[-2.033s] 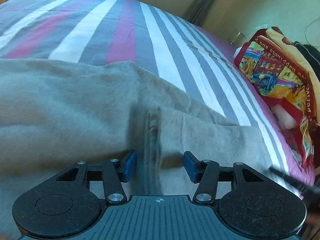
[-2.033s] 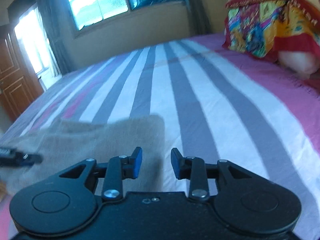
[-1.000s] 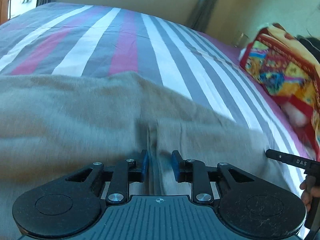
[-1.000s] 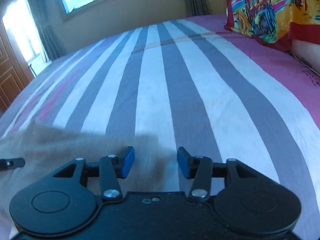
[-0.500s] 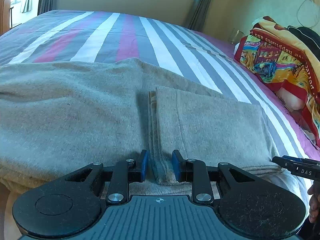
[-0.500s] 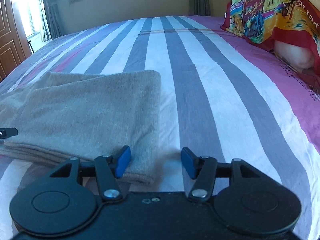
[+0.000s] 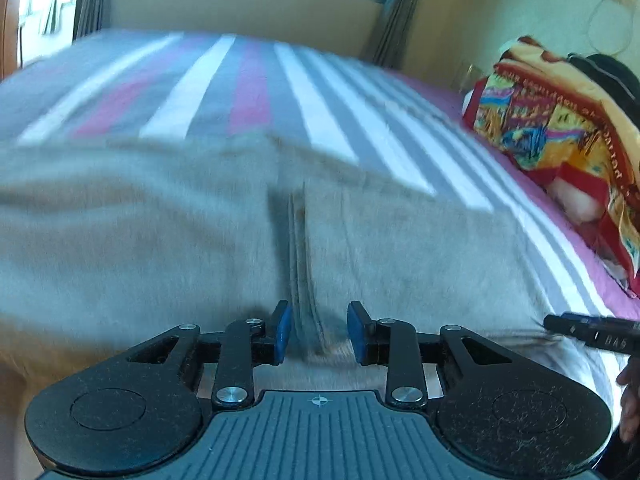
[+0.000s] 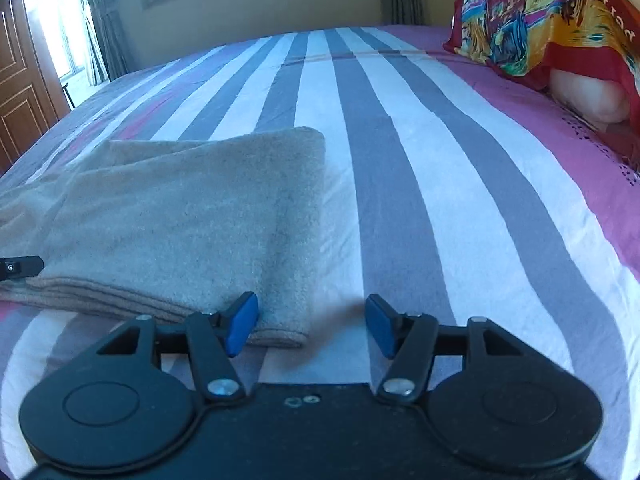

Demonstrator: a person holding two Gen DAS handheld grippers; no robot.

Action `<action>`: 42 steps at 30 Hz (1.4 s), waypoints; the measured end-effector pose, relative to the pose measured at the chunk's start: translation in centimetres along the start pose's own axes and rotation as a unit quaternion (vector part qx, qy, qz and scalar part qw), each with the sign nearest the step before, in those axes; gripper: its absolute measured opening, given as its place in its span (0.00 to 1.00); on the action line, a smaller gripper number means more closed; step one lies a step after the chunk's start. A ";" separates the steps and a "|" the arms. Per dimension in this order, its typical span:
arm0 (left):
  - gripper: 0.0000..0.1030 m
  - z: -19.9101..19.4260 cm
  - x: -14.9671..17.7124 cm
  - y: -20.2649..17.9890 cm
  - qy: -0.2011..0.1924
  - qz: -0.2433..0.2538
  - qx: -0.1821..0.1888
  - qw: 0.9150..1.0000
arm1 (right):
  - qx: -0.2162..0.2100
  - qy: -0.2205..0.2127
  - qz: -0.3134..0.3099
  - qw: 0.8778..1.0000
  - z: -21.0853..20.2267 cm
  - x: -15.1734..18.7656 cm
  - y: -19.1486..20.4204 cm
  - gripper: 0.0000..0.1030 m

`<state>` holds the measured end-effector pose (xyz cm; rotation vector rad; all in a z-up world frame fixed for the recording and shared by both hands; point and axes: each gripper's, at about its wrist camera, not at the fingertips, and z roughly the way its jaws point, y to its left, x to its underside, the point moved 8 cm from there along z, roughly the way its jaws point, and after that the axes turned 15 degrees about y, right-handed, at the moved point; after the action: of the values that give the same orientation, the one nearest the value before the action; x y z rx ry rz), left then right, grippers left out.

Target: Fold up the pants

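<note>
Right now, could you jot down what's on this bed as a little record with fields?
Garment: grey-beige pants, folded over on themselves
Surface: striped bedspread, white, grey and pink
Left gripper: fingers have just been opening, a fold edge of the pants between them, pads off the cloth
Right gripper: open over the pants' near corner, holding nothing
Nearby: colourful pillow at the right side of the bed
Fold stage: partly done

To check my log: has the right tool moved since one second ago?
Yes. The right tool drew back: the bedsheet's cross seam sits farther up its view.
</note>
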<state>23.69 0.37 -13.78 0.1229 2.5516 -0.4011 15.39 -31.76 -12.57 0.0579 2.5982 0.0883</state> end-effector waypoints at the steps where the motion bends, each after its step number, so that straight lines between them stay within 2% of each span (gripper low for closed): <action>1: 0.30 -0.2 -0.8 0.0 -0.008 0.003 0.001 1.000 | -0.006 -0.012 0.000 1.000 -0.5 -0.6 0.0 0.51; 3: 0.30 0.4 -3.0 0.4 -0.010 0.001 -0.002 1.000 | -0.005 -0.039 0.001 0.999 -1.1 -2.5 -0.7 0.52; 7: 0.30 3.2 -7.4 1.1 -0.002 -0.013 -0.007 1.000 | 0.013 -0.051 0.008 0.999 0.5 -8.1 -1.1 0.53; 9: 0.30 5.4 -8.3 1.8 0.021 -0.035 -0.003 0.999 | 0.018 -0.049 0.023 0.998 2.2 -10.8 -1.4 0.54; 11: 0.35 7.3 -7.7 2.0 0.038 -0.038 0.007 0.999 | 0.018 -0.045 0.034 0.998 4.1 -12.3 -1.6 0.56; 13: 0.35 6.7 -7.2 1.8 0.038 -0.031 0.006 0.999 | 0.025 -0.007 0.032 0.999 7.0 -11.6 -2.0 0.57; 16: 0.35 4.6 -5.0 1.0 0.020 0.003 -0.004 1.000 | 0.032 -0.009 0.008 0.999 5.5 -10.6 -1.4 0.56; 18: 0.35 4.8 -3.1 1.0 0.021 0.018 -0.015 1.000 | 0.010 -0.046 0.026 0.999 2.8 -8.8 -1.4 0.59; 19: 0.35 4.7 -2.7 0.9 0.015 0.018 -0.019 1.000 | 0.007 -0.045 0.028 0.999 2.5 -7.5 -1.5 0.60; 20: 0.35 4.6 -2.8 0.9 0.016 0.009 -0.022 1.000 | 0.005 -0.010 0.015 1.000 3.6 -5.5 -1.2 0.60; 22: 0.35 3.8 -2.9 0.3 0.020 0.005 -0.029 0.999 | 0.029 -0.024 -0.027 0.999 3.9 -3.7 -0.5 0.60; 24: 0.35 2.9 -2.2 -0.5 0.020 0.017 -0.032 0.999 | 0.028 -0.013 -0.006 1.000 2.5 -3.5 -0.5 0.56; 27: 0.35 2.3 0.2 -1.0 0.021 0.020 -0.038 0.999 | 0.000 -0.055 0.019 0.998 -0.8 -2.8 -0.4 0.56; 28: 0.35 2.2 0.6 -1.1 0.013 0.016 -0.037 0.999 | 0.003 -0.051 0.014 0.999 -0.8 -2.0 -0.1 0.57; 29: 0.35 2.2 0.9 -1.1 0.007 0.012 -0.040 0.999 | 0.011 -0.013 -0.004 1.000 0.6 -1.0 0.2 0.56; 30: 0.35 2.2 1.0 -1.1 0.005 0.008 -0.041 0.999 | 0.018 -0.001 -0.018 1.000 1.7 -0.2 0.5 0.57; 31: 0.35 2.1 1.1 -1.2 0.005 0.008 -0.044 0.999 | 0.022 -0.011 -0.020 1.000 1.6 0.0 0.6 0.57; 34: 0.35 1.9 1.1 -1.4 0.005 0.021 -0.051 0.998 | 0.022 -0.005 0.000 1.000 0.7 -0.4 0.5 0.58; 38: 0.36 0.1 1.1 -1.0 -0.009 0.014 -0.040 0.999 | 0.031 -0.006 -0.008 0.999 0.2 0.0 0.4 0.64; 41: 0.45 -3.3 2.4 1.3 -0.049 -0.015 -0.037 0.998 | 0.023 -0.003 0.004 1.000 0.5 -0.4 -0.4 0.69; 42: 0.57 -4.5 3.0 2.5 -0.066 -0.028 -0.035 0.997 | 0.021 -0.001 0.003 1.000 1.4 -1.4 -0.3 0.70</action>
<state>19.28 4.15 -12.46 -0.0014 2.4393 -0.3295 17.30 -32.07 -13.09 0.0805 2.5973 0.0362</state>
